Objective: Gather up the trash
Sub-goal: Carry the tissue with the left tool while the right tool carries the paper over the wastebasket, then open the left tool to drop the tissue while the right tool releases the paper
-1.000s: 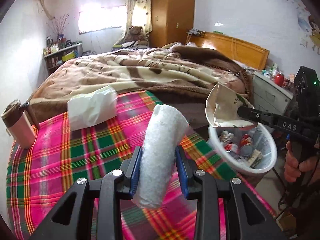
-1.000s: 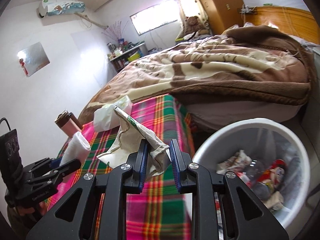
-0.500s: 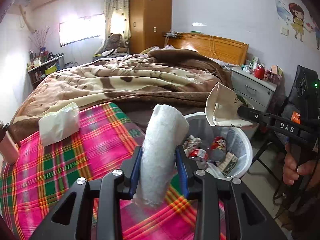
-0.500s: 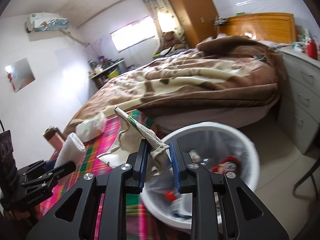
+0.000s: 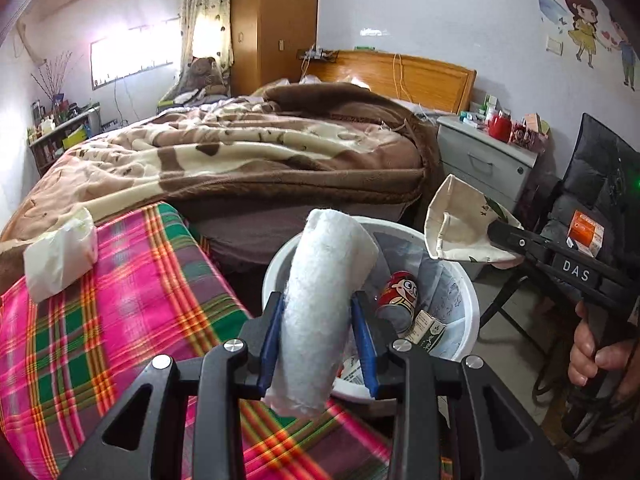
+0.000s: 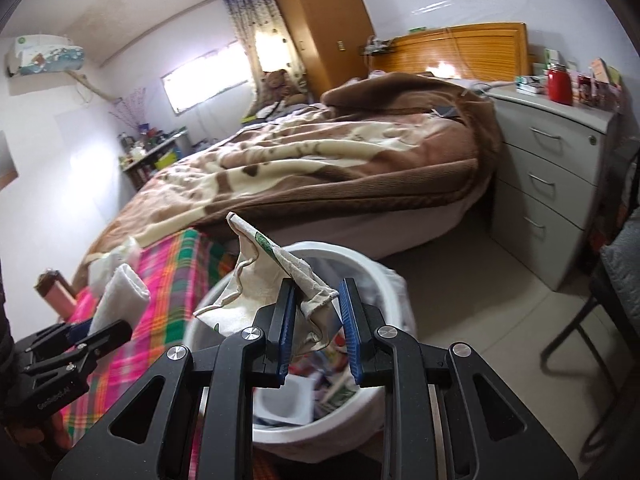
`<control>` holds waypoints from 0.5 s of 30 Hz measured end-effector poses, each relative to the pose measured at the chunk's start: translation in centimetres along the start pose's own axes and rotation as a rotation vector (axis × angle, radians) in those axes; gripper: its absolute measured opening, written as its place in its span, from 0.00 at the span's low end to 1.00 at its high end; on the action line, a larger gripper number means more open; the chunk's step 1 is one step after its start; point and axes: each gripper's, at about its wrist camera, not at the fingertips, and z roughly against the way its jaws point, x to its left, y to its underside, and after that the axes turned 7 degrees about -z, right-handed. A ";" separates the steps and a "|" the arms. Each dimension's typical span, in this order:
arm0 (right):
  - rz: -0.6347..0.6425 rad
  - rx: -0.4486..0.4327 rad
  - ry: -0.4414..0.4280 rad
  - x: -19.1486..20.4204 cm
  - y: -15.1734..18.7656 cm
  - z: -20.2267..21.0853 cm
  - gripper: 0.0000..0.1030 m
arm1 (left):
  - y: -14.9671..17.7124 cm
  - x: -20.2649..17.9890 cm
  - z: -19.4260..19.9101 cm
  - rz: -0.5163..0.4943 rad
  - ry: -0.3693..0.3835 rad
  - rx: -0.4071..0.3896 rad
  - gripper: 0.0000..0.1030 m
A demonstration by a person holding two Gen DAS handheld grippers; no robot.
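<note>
A rolled white tissue wad (image 5: 326, 304) is gripped upright between the blue-padded jaws of the left gripper (image 5: 318, 332), and it is held just over the near rim of the white trash bin (image 5: 472, 312), evidently so that it can be dropped in from above. A crumpled cream cloth scrap (image 6: 280, 280) hangs at the right gripper (image 6: 316, 320); its jaws have been parted, with the scrap resting against the inner face of the left-hand jaw and a clear gap beside the other, so the release over the bin appears to be under way. In the bin, a red printed can (image 5: 398, 292) and some paper packaging are seen. From the left wrist view, the bin lies at about 1 o'clock of the tissue wad, and the plaid cloth (image 5: 100, 320) covering the desk spreads toward 9 o'clock, with a white plastic bag (image 5: 60, 256) lying on it. Beyond, at 12 o'clock, a bed with a brown blanket (image 5: 240, 152) is seen, and a grey drawer unit (image 6: 552, 184) stands at 2 o'clock. Compared with a second ago, both grippers have been carried from above the plaid cloth to above the bin, and the right jaws, then clamped on the scrap, have been opened.
</note>
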 end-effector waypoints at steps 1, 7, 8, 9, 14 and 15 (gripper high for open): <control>-0.005 0.003 0.008 -0.4 0.0 -0.1 0.23 | -0.1 -0.1 -0.3 0.003 0.007 0.002 0.35; -0.010 0.023 0.058 -1.7 0.3 -0.9 0.23 | -0.4 -1.8 -2.2 -0.016 -0.002 0.024 0.36; -0.011 0.025 0.069 -1.9 0.3 -1.0 0.23 | -0.5 -1.9 -2.4 -0.014 -0.001 0.027 0.36; -0.013 0.029 0.072 -2.1 0.3 -1.1 0.23 | -0.5 -2.2 -2.7 -0.018 -0.009 0.033 0.36; -0.005 0.034 0.108 -2.6 0.2 -1.4 0.23 | -0.9 -3.0 -3.6 -0.021 0.007 0.041 0.36; -0.004 0.036 0.111 -2.7 0.2 -1.5 0.23 | -1.0 -3.1 -3.8 -0.018 0.009 0.044 0.36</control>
